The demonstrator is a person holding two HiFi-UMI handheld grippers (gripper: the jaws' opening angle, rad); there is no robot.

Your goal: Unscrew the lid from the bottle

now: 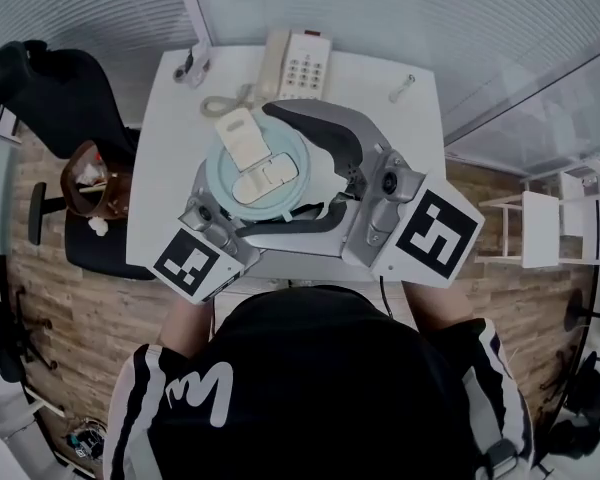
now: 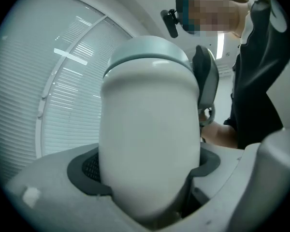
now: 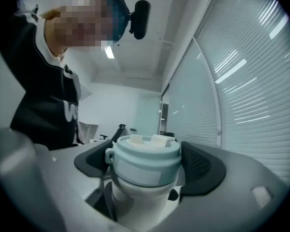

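Observation:
A white bottle (image 2: 150,144) with a pale blue lid (image 1: 255,168) is held up above the white table (image 1: 415,128). My left gripper (image 2: 145,178) is shut on the bottle's white body, which fills the left gripper view. Higher up, my right gripper (image 3: 145,166) is shut on the lid (image 3: 145,163), its dark pads (image 3: 200,168) pressing both sides. The lid carries a white flip cap (image 3: 145,140) and sits on the bottle. In the head view the left gripper (image 1: 250,213) comes in from the lower left and the right gripper (image 1: 305,163) from the right.
A white desk telephone (image 1: 298,63) lies at the table's far edge, with a small clip (image 1: 192,66) to its left and a small pen-like thing (image 1: 401,88) to its right. A black office chair (image 1: 60,88) stands at the left, a white rack (image 1: 550,228) at the right.

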